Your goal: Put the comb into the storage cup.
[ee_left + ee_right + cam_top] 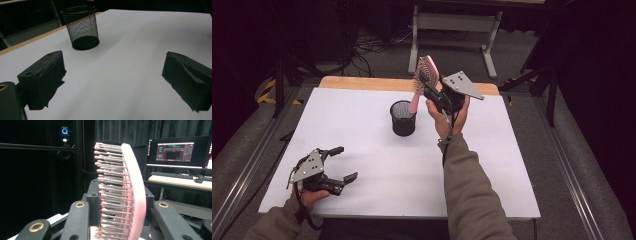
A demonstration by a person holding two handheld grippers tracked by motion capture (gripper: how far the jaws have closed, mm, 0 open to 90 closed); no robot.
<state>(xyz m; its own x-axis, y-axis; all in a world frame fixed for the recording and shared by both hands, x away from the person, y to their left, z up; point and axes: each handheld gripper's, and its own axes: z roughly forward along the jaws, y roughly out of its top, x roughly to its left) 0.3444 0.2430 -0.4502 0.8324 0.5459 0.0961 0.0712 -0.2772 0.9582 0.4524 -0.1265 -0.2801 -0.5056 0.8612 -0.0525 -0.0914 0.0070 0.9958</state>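
Aloft, right gripper [428,91] jaws pinching hairbrush [426,71] above cup [403,118] rim; left gripper [341,163] jaws spread.

No legible text, labels or numbers anywhere. The monitor [174,152] in the right gripper view has a lit interface on it, but the characters are too small and blurred to read. The device [64,133] mounted on the dark frame at upper left shows a glowing blue ring, no lettering. Hairbrush [125,192], mesh pen cup [81,27] and desk [377,165] carry no visible markings.
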